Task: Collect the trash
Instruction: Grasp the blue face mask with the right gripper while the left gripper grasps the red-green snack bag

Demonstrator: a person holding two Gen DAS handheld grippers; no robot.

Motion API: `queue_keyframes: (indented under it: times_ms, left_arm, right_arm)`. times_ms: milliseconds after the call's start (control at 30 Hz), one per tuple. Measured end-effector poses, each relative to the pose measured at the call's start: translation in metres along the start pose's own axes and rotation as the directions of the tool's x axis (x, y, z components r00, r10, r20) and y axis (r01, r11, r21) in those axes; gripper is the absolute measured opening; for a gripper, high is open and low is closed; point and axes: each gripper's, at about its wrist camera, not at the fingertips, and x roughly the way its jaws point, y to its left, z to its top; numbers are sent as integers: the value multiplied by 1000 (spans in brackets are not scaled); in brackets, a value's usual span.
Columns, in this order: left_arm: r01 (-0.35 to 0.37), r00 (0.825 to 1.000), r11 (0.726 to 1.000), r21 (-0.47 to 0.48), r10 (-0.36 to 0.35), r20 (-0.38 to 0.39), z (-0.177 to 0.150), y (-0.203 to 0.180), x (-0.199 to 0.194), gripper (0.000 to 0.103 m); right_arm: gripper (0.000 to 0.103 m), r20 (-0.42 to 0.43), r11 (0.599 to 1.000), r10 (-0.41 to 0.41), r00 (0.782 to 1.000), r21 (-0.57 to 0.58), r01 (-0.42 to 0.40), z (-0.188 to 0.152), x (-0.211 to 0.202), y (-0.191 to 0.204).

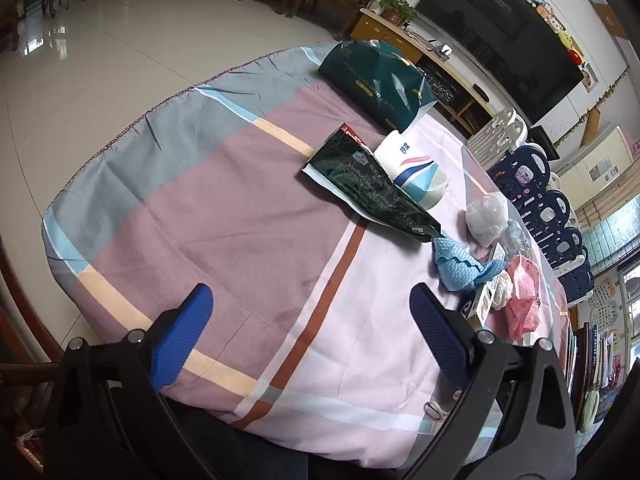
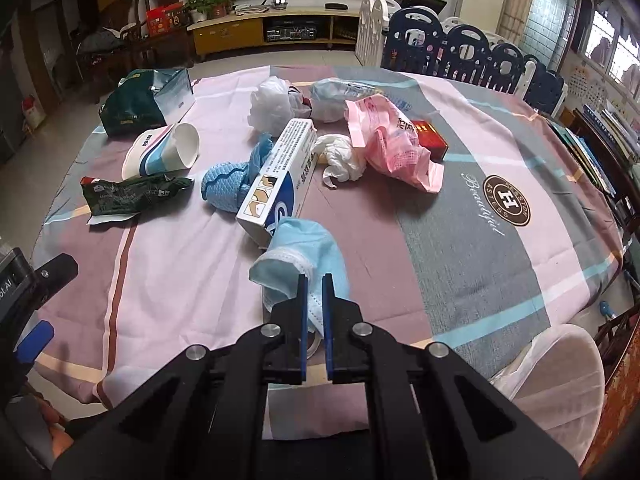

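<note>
Right claw [image 2: 311,280] pinching a blue face mask [image 2: 298,258] above the cluttered worktop [image 2: 460,216].

Its fingers press together on the mask's edge, the rest bulging toward 12 o'clock, just short of a white box [image 2: 280,172]. More trash lies beyond: cup [image 2: 164,152] and green wrapper [image 2: 132,198] at 10 o'clock, pink bag [image 2: 392,144] at 1 o'clock. The left claw [image 1: 312,312] is spread and empty. Judged best: keep the pinch firm, lift clear so loose fabric drags nothing along.
</note>
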Motion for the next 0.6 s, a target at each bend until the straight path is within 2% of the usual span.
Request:
queue_keyframes:
  times_ms: [600]
  left_arm:
    - [-9,1000,1000,16,9,-17,-1,-3,4,98]
  right_arm:
    - [7,2,1000,-2,1000,7,2,0,-1,0]
